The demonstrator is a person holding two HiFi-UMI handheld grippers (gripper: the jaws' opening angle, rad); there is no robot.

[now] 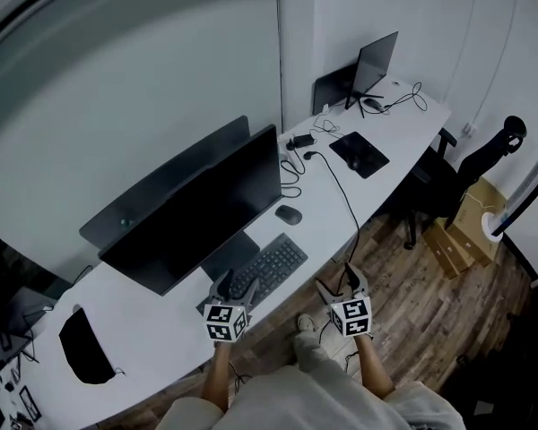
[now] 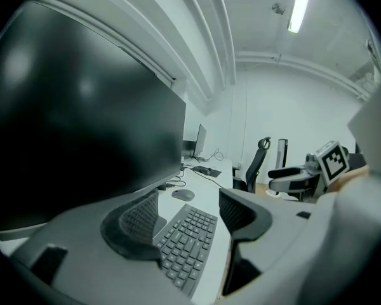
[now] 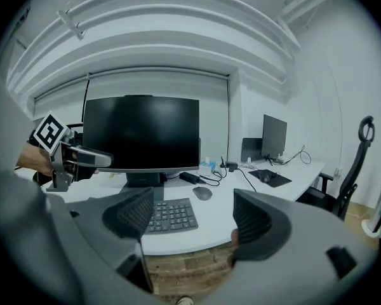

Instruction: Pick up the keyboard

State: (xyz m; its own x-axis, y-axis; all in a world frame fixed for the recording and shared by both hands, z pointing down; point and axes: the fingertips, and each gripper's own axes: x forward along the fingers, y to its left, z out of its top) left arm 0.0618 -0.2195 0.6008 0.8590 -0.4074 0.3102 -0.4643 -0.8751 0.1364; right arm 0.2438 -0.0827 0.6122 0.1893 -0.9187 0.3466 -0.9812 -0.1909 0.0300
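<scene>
Keyboard (image 1: 267, 270) lies flat on desk (image 1: 327, 227) in front of monitor (image 1: 202, 209), mouse (image 1: 288, 214) nr its far end. Left gripper (image 1: 234, 287) hovers over its near end, jaws spread, nothing pinched. Right gripper (image 1: 341, 287) is off desk edge, above wood floor (image 1: 403, 294), jaws spread, empty.

head view: high above the keyboard (image 1: 271, 270), on its front side, facing steeply down, far off. left gripper view: low and close at the keyboard's left end, looking along its length toward the mouse (image 2: 183, 195). right gripper view: off the keyboard's front-right, farther back, facing the monitor (image 3: 141, 133) behind it. all three share the keyboard. left gripper view also catches the right gripper (image 2: 276, 178), right gripper view the left gripper (image 3: 98, 159).
</scene>
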